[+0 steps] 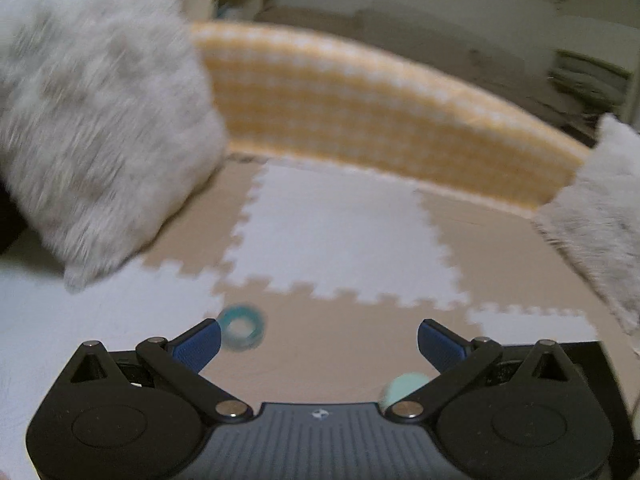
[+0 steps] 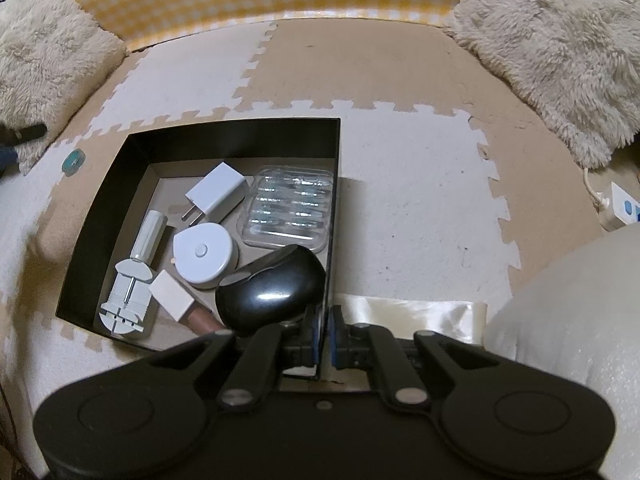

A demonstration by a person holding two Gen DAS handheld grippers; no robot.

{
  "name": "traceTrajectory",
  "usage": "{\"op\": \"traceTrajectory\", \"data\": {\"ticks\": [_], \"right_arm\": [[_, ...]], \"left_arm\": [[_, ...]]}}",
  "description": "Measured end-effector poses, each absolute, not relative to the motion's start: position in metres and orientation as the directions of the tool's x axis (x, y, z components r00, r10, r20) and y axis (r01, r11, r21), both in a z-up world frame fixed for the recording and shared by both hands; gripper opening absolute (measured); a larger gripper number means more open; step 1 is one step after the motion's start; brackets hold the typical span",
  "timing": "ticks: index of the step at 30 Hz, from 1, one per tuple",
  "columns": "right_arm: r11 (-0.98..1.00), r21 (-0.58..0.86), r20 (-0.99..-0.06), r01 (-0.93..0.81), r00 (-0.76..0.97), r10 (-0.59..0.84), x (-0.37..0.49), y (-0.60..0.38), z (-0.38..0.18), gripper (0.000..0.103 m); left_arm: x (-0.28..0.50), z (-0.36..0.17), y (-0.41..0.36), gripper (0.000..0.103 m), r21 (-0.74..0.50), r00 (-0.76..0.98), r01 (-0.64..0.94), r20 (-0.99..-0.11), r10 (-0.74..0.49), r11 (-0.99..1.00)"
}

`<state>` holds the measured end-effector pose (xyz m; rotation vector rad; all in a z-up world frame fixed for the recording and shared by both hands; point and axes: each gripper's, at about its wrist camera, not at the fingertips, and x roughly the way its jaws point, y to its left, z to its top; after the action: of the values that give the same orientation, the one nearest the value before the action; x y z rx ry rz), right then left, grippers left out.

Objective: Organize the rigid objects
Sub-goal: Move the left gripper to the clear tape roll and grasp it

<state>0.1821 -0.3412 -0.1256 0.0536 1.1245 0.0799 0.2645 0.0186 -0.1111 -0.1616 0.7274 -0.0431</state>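
Observation:
My left gripper [image 1: 319, 342] is open and empty above the foam floor mat. A teal tape roll [image 1: 241, 326] lies on the mat just past its left fingertip; it also shows in the right wrist view [image 2: 73, 160], left of the box. A pale mint round object [image 1: 402, 390] sits under the right finger. My right gripper [image 2: 323, 326] is shut on the near right wall of a black box [image 2: 334, 200]. The box holds a white charger [image 2: 216, 194], a clear plastic case [image 2: 288, 210], a black mouse [image 2: 272, 290], a white round device [image 2: 204, 254] and a white tool [image 2: 134, 280].
Fluffy grey cushions [image 1: 100, 120] [image 2: 560, 40] flank a yellow checked cushion edge [image 1: 380, 120]. A power strip with cord [image 2: 618, 208] lies at the right. A shiny cream ribbon [image 2: 408, 314] lies right of the box. The left wrist view is motion-blurred.

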Motion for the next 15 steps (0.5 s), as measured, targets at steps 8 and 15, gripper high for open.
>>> {"op": "traceTrajectory", "data": {"ticks": [8, 15], "right_arm": [[0.996, 0.075, -0.896, -0.039, 0.437, 0.084, 0.181, -0.341, -0.125, 0.005], [0.997, 0.049, -0.894, -0.058, 0.443, 0.07, 0.18, -0.337, -0.126, 0.005]], "left_arm": [[0.274, -0.154, 0.045, 0.103, -0.125, 0.703, -0.128, -0.711, 0.001, 0.984], [0.287, -0.173, 0.047, 0.095, -0.063, 0.708, -0.157, -0.702, 0.068, 0.986]]}}
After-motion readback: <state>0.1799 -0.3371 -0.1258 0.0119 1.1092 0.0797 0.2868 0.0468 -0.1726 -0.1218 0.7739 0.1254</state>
